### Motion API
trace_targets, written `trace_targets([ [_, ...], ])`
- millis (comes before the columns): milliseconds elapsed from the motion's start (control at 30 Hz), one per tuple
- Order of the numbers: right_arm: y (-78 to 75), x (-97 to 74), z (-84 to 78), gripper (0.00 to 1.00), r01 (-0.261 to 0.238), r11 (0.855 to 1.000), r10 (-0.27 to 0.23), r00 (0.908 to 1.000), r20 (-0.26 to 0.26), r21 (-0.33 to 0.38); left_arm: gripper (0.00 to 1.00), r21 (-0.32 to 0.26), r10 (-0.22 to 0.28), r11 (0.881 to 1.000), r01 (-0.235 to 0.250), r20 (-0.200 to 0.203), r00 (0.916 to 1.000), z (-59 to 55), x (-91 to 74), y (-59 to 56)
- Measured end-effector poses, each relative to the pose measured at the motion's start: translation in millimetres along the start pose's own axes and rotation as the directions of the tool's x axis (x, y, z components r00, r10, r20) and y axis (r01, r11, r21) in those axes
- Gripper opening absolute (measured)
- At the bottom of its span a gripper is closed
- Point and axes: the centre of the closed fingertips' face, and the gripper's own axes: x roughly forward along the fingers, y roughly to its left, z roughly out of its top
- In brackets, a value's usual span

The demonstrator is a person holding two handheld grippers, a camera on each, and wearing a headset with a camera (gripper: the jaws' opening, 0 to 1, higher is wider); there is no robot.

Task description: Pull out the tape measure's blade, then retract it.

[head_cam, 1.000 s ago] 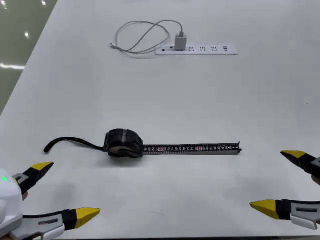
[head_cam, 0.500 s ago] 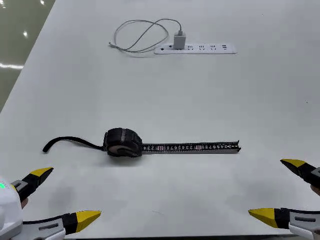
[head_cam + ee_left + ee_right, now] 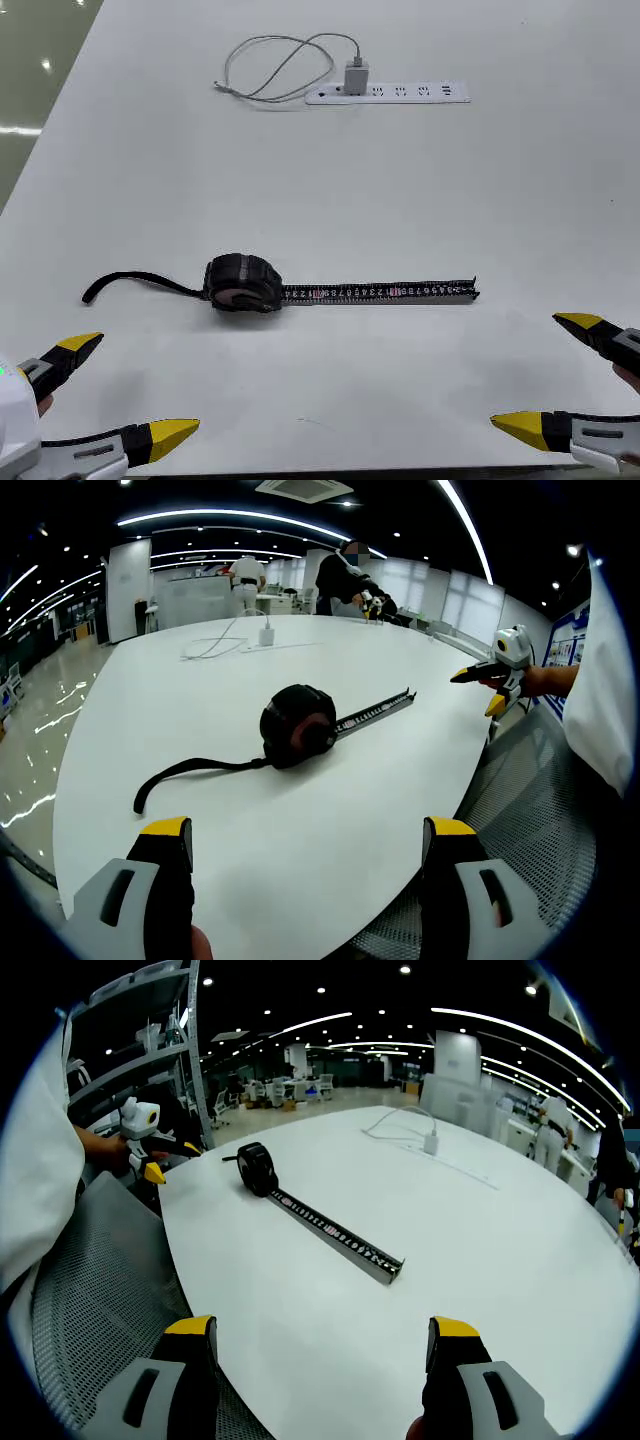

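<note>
A black tape measure [image 3: 243, 284] lies on the white table [image 3: 400, 170]. Its blade [image 3: 378, 293] is pulled out to the right and ends in a hook [image 3: 474, 290]. A black strap [image 3: 128, 284] trails off to its left. Both grippers hover at the near table edge, well short of the tape. My left gripper [image 3: 125, 393] is open and empty at the bottom left. My right gripper [image 3: 552, 372] is open and empty at the bottom right. The left gripper view has the tape case [image 3: 297, 726] ahead of the yellow-tipped jaws. In the right gripper view the blade [image 3: 335, 1234] runs ahead.
A white power strip [image 3: 390, 93] with a plugged charger [image 3: 356, 76] and a looped grey cable [image 3: 270, 65] lies at the far side of the table. People stand in the background of the left gripper view. The table's near edge is just behind both grippers.
Both grippers have drawn back slightly toward the near edge. The tape measure and its blade have not moved; the small shift in the picture is the camera's.
</note>
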Motion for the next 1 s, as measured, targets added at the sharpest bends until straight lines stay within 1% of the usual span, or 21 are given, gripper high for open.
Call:
trace_targets([
  [433,0.1,-2.9,-1.6,0.84,0.002,1.000,-0.002,1.0000,-0.005,-0.005,0.93,0.004,-0.004,1.000,0.004,0.001,1.0000,2.2,0.9,-3.1],
  [800,0.0,-3.7,-1.3,0.84,0.006,1.000,-0.006,1.0000,-0.004,-0.002,0.92,0.004,-0.001,1.000,0.001,0.004,1.0000,3.4,0.2,-2.4],
  [900,-0.7,-3.5,-3.4,0.84,0.004,1.000,-0.005,0.9998,-0.017,-0.008,0.92,-0.003,-0.001,1.000,0.001,0.006,1.0000,3.7,0.8,-2.8],
  [1000,-1.3,-3.4,-4.4,0.84,0.003,1.000,-0.003,0.9998,-0.020,-0.008,0.92,-0.010,0.001,1.000,-0.001,0.010,1.0000,5.0,1.9,-3.6],
])
